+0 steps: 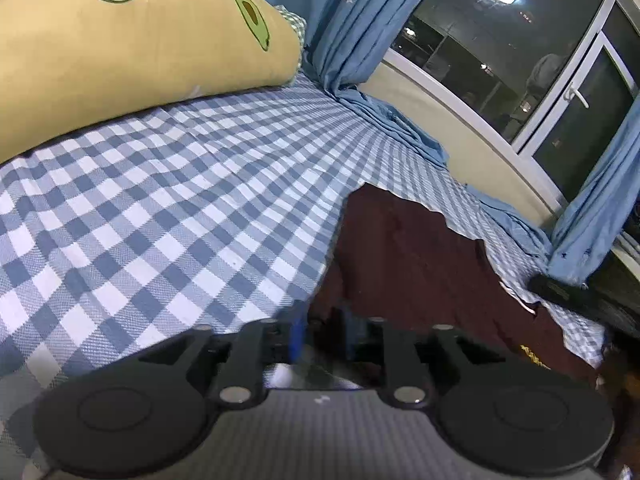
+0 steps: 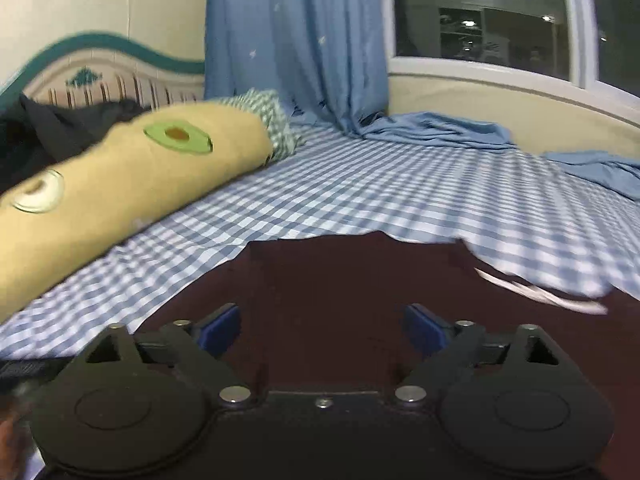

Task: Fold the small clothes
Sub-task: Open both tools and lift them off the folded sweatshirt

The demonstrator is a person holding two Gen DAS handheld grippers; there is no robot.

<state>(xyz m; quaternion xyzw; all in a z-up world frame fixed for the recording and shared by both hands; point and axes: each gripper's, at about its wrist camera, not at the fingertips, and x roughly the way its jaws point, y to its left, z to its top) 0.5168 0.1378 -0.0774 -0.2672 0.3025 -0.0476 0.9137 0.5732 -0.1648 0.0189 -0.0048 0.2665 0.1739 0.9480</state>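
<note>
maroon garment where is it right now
The maroon garment lies on the checked bedsheet, right of the avocado pillow, under the open right gripper.

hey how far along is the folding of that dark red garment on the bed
Early stage. No finished fold shows: the maroon garment lies spread on the checkered sheet. In hand: the left gripper looks nearly shut at the garment's edge, though blur hides whether it grips cloth. The right gripper is open above it. The folding itself is left.

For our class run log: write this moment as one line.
left gripper: shut on dark maroon garment | right gripper: open over it
</note>
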